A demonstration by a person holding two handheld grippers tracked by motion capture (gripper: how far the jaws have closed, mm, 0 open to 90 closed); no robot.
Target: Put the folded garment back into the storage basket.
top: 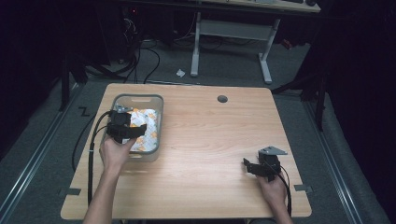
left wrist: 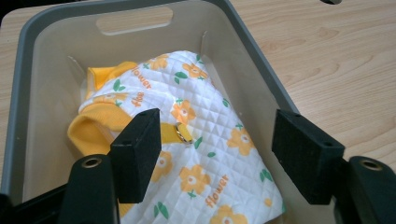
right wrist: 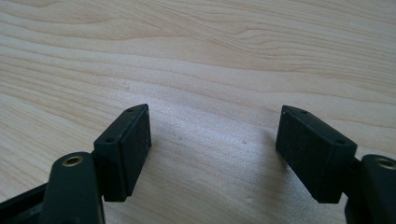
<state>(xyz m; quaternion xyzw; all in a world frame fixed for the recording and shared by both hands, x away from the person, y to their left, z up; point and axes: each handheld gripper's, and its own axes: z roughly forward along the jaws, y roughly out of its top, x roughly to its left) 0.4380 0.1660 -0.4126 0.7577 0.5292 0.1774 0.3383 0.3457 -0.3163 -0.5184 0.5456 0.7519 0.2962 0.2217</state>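
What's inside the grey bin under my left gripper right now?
The bin holds a white quilted garment printed with orange flowers, with yellow trim. It covers most of the bin floor, so anything beneath it is hidden. The left gripper hangs open above it.

Left gripper [top: 125,127] over bin [top: 138,98]

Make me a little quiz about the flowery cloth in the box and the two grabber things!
1. True or false: the left gripper has its jaws shut on the flowery cloth.
2. Where does the cloth lie? A) in the grey bin B) on the bare table C) on the floor
3. Fill in: the right gripper hangs over bare ____.

Key:
1. False: its jaws stand open above the cloth.
2. A
3. Wood, the table top.
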